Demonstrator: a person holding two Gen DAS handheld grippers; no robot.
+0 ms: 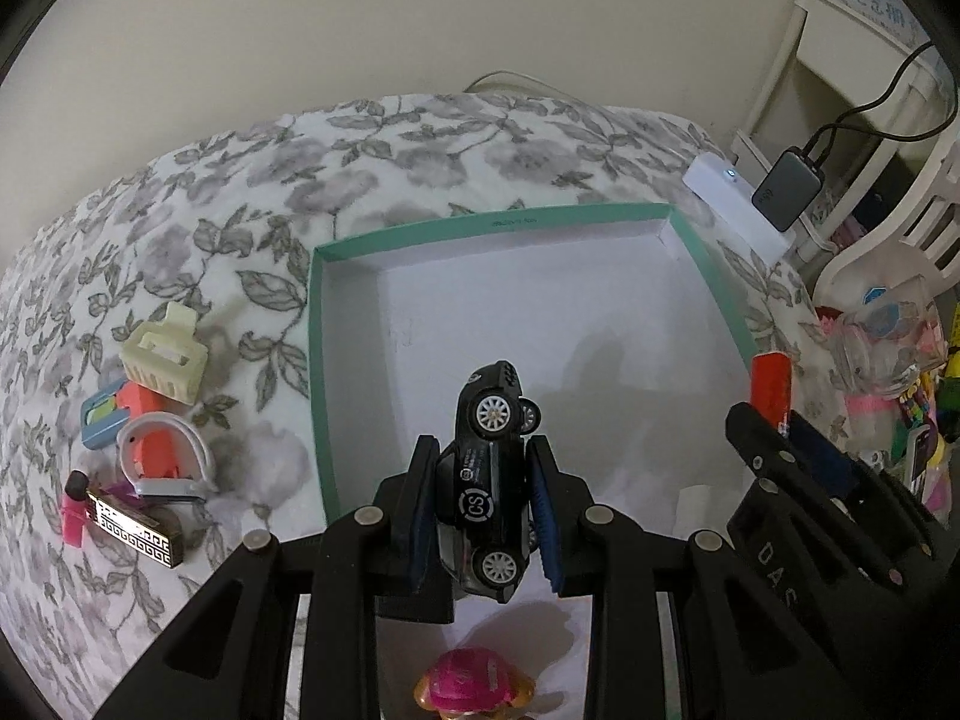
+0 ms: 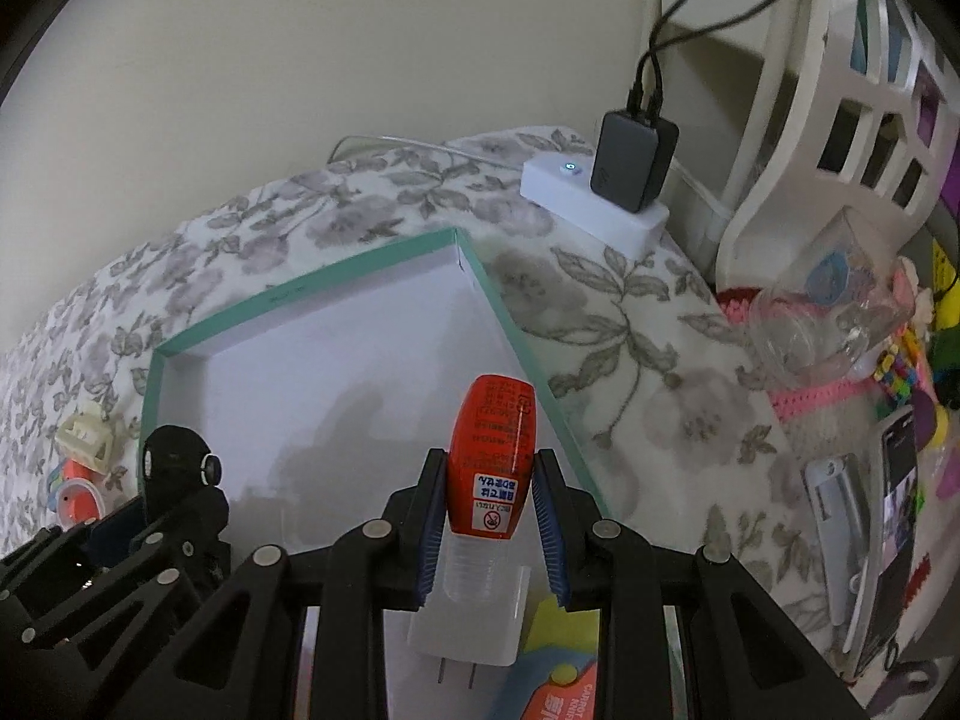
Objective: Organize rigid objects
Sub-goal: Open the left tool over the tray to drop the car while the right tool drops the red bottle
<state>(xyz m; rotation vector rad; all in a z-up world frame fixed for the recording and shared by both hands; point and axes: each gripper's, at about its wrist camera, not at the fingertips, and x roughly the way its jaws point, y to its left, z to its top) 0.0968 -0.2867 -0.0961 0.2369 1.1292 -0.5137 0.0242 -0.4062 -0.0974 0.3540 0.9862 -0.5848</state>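
Both tools are loaded and hang over the green-rimmed box [image 1: 708,252] on the flowered bed [image 1: 240,192], so this looks like the drop-off step. The left tool [image 1: 483,501] is clamped on a black toy car [image 1: 489,480], nose out over the box floor. The right tool [image 2: 489,516] grips an orange bottle [image 2: 495,456] near the box's right wall. Next, I judge, each should sink lower, then spread its jaws without knocking the other. More clutter waits on the bed beside the box, among it a cream clip [image 1: 161,354].
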